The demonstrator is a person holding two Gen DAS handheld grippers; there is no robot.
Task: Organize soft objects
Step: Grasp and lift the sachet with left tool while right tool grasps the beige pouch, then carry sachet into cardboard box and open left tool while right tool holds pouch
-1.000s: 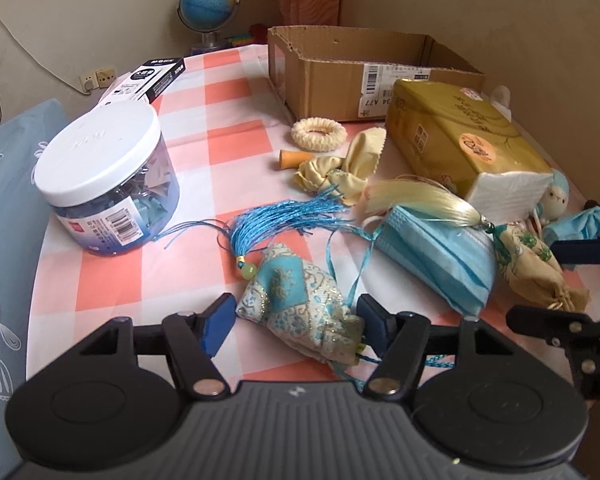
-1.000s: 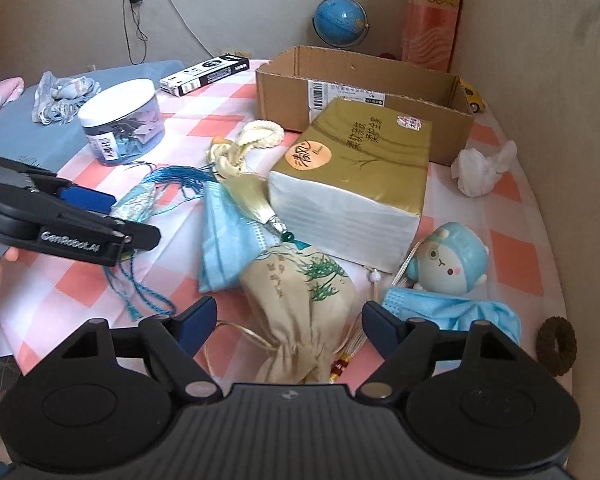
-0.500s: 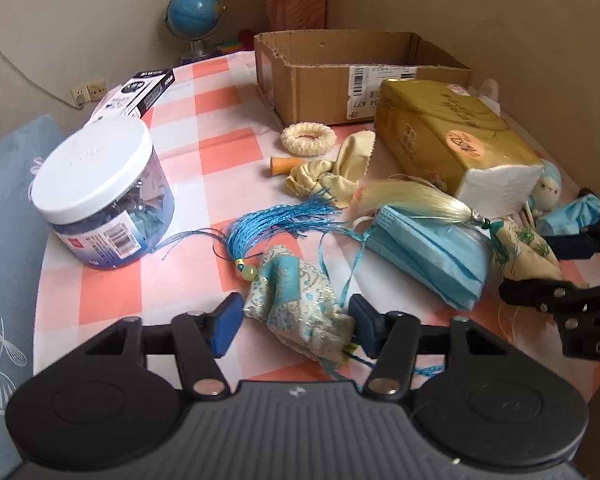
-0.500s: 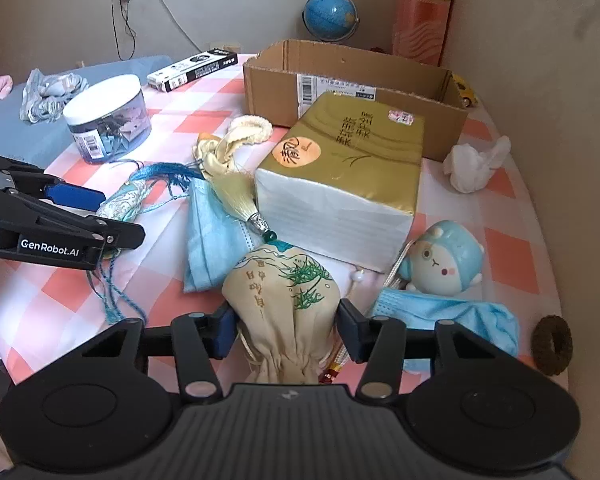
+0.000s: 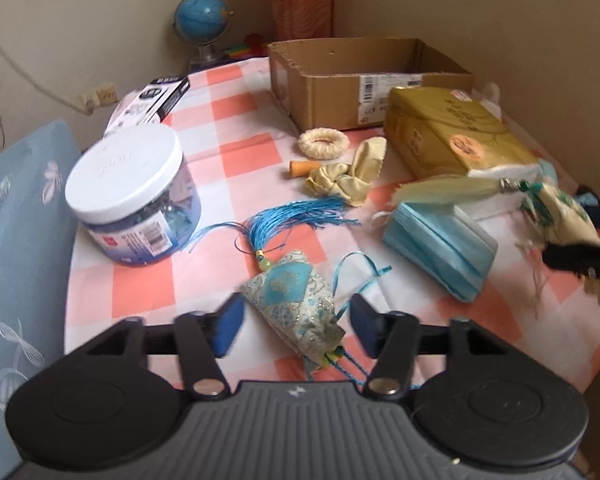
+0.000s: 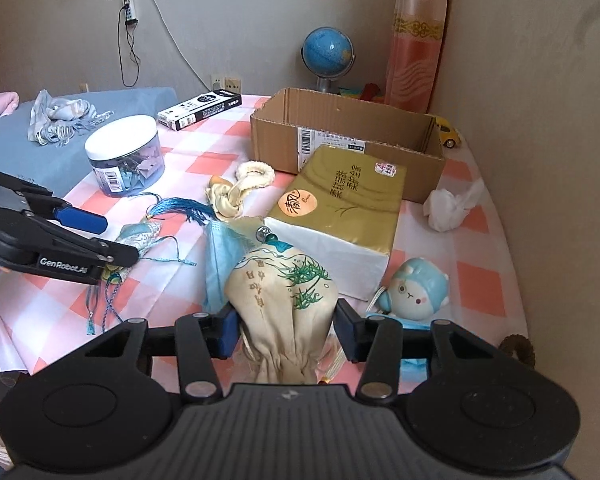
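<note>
My right gripper (image 6: 285,330) is shut on a beige sachet pouch (image 6: 283,292) printed with green bamboo, lifted above the table; it also shows in the left wrist view (image 5: 566,216). My left gripper (image 5: 294,326) is open around a blue-patterned sachet (image 5: 296,300) with a blue tassel (image 5: 296,216), which lies on the checked cloth; the pads stand apart from it. The left gripper also shows in the right wrist view (image 6: 80,236). An open cardboard box (image 6: 344,136) stands at the back.
A gold tissue pack (image 6: 340,204), blue face masks (image 5: 440,248), a cream scrunchie (image 5: 324,143), a yellow bow (image 5: 348,178), a white-lidded jar (image 5: 132,192), a blue plush toy (image 6: 414,292), crumpled tissue (image 6: 452,208), a globe (image 6: 328,54) and a black box (image 6: 200,110) fill the table.
My right gripper closed on the beige pouch and lifted it. My left gripper pulled back a little and widened, and the blue sachet stays on the cloth.
</note>
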